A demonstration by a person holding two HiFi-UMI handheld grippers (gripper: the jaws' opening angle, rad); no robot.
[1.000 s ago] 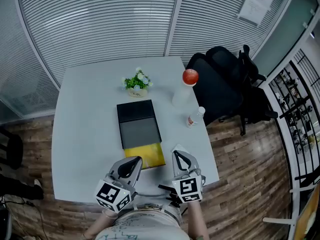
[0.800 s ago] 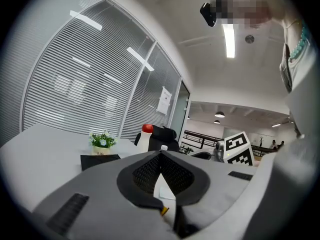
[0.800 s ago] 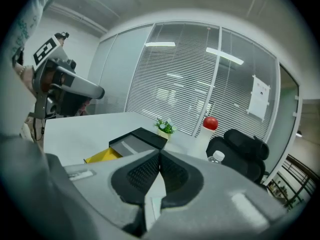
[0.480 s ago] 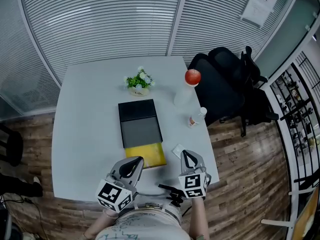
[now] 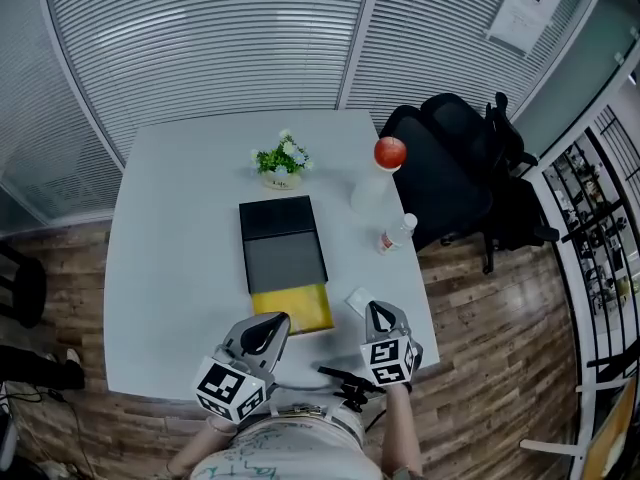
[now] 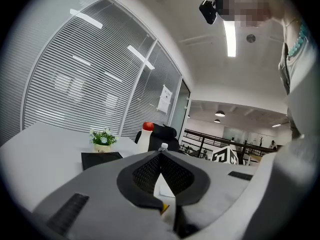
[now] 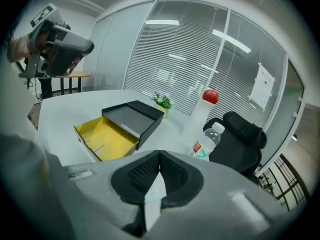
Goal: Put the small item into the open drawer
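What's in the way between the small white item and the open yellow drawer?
Nothing visible. Only bare table lies between the small white item and the open yellow drawer. The right gripper, jaws shut, is close beside the item, on the side away from the drawer.

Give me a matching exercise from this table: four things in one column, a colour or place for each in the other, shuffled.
1 drawer
2 plant
3 tall bottle
4 small item

A red cap
B yellow inside
C lying just right of the drawer
D beyond the black box's far end

Pairs: 1-B, 2-D, 3-A, 4-C
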